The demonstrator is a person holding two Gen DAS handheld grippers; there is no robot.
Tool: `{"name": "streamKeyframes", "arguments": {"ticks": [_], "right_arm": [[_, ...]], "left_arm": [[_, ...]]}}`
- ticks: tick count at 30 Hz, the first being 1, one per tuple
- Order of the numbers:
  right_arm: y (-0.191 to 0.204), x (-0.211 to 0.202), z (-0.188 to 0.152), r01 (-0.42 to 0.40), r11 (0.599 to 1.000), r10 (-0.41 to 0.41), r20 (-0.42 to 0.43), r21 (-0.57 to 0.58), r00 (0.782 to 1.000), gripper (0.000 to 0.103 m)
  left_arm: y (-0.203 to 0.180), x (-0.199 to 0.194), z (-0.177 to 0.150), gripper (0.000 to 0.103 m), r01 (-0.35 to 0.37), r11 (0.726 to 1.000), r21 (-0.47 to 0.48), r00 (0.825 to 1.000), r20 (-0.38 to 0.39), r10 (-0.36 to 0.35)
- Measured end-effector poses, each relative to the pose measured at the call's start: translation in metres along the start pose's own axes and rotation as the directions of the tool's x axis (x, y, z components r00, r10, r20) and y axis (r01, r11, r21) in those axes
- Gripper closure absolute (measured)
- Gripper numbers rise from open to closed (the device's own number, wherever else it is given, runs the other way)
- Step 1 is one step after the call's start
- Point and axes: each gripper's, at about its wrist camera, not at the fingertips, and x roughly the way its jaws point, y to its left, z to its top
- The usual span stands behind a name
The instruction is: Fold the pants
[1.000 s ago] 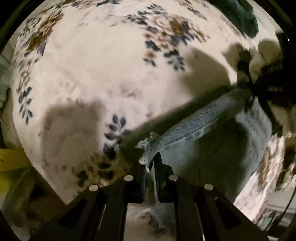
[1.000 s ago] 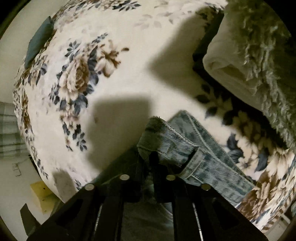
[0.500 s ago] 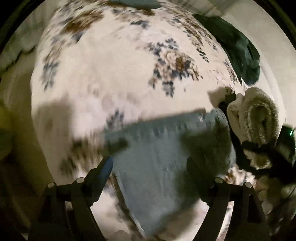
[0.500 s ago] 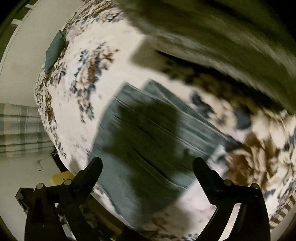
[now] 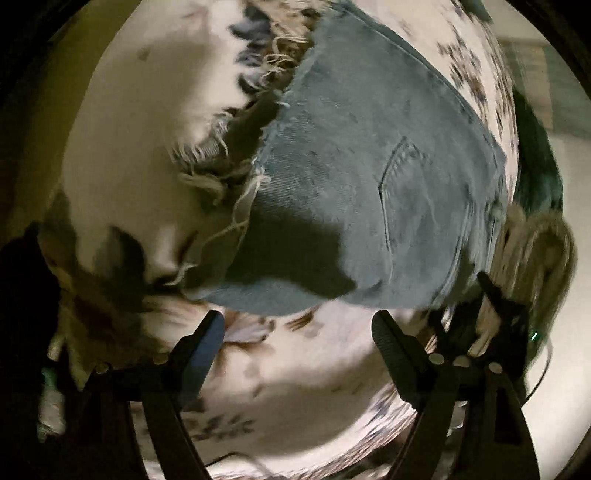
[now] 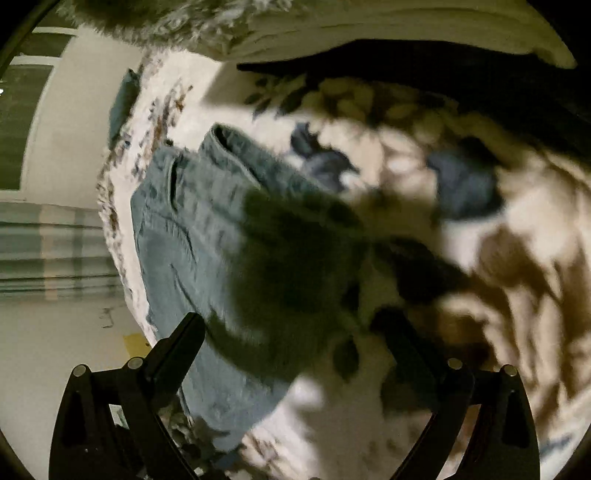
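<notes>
The blue denim pants [image 5: 362,177] lie folded on the floral bedspread [image 5: 288,398], frayed hems at the left and a back pocket facing up. My left gripper [image 5: 297,336] is open and empty, just short of the near edge of the pants. In the right wrist view the pants [image 6: 207,236] lie at centre left, waistband toward the far end. My right gripper [image 6: 295,339] is open and empty above the near right edge of the pants, its shadow on the denim.
A fluffy cream blanket [image 6: 332,26] lies at the far edge of the bed, also at the right in the left wrist view [image 5: 535,251]. A dark green cloth [image 5: 535,155] lies beyond. The bed edge and floor [image 6: 55,350] are at the left.
Both grippers let go of the pants, opened and pulled back. The pants now lie flat on the bedspread. Both cameras have swung to a new angle.
</notes>
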Motion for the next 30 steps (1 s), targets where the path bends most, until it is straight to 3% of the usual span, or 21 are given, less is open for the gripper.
{"name": "streamKeyframes", "arguments": {"ticks": [2,4,5,7,9,13,15,16,18,23,24,27,28,30], "right_arm": [[-0.003,0.005,0.007,-0.048,0.999,0.048,0.033,0.003,0.998,0.004],[-0.006,0.008,0.011,-0.082,0.997,0.081,0.053,0.012,0.995,0.015],[-0.007,0.011,0.013,-0.1,0.995,0.099,0.055,0.017,0.994,0.026],[-0.008,0.014,0.016,-0.108,0.994,0.106,0.059,0.023,0.993,0.027],[-0.009,0.015,0.018,-0.113,0.993,0.111,0.066,0.027,0.992,0.039],[-0.013,0.006,0.013,-0.134,0.99,0.129,0.083,0.051,0.988,0.056],[-0.012,-0.003,0.007,-0.144,0.988,0.138,0.094,0.055,0.986,0.06],[-0.009,-0.009,0.004,-0.148,0.987,0.143,0.098,0.055,0.985,0.061],[-0.005,-0.02,-0.005,-0.159,0.986,0.153,0.103,0.057,0.983,0.062],[-0.011,-0.032,-0.035,-0.138,0.987,0.132,0.073,0.081,0.989,0.058],[-0.016,-0.032,-0.039,-0.136,0.987,0.131,0.061,0.084,0.99,0.05],[-0.034,-0.018,-0.041,-0.153,0.978,0.15,0.033,0.141,0.988,0.035],[-0.038,-0.014,-0.04,-0.165,0.975,0.163,0.026,0.146,0.986,0.033],[-0.04,-0.008,-0.039,-0.196,0.97,0.195,0.023,0.142,0.981,0.022]], "left_arm": [[0.001,0.008,0.003,0.023,0.027,0.998,-0.056,1.0,0.01,-0.027],[0.001,0.016,0.01,0.024,0.057,0.992,-0.116,0.998,0.03,-0.054],[0.002,0.02,0.014,0.024,0.069,0.987,-0.144,0.997,0.045,-0.063],[0.004,0.024,0.02,0.024,0.093,0.976,-0.197,0.994,0.075,-0.08],[0.004,0.025,0.025,0.024,0.126,0.959,-0.252,0.989,0.108,-0.102],[0.0,0.02,0.03,0.049,0.165,0.942,-0.292,0.979,0.164,-0.121],[-0.005,0.012,0.034,0.061,0.178,0.951,-0.252,0.972,0.198,-0.129],[-0.007,0.01,0.037,0.069,0.172,0.959,-0.224,0.971,0.2,-0.127],[-0.004,0.003,0.042,0.074,0.174,0.968,-0.18,0.971,0.192,-0.139],[0.017,-0.011,0.039,0.073,0.181,0.978,-0.103,0.974,0.157,-0.164],[0.023,-0.011,0.038,0.069,0.204,0.973,-0.112,0.971,0.152,-0.186],[0.026,-0.002,0.03,0.039,0.243,0.957,-0.156,0.964,0.148,-0.221],[0.029,0.0,0.023,0.034,0.265,0.95,-0.167,0.959,0.149,-0.241],[0.024,0.007,0.019,0.033,0.301,0.935,-0.185,0.949,0.149,-0.276]]}}
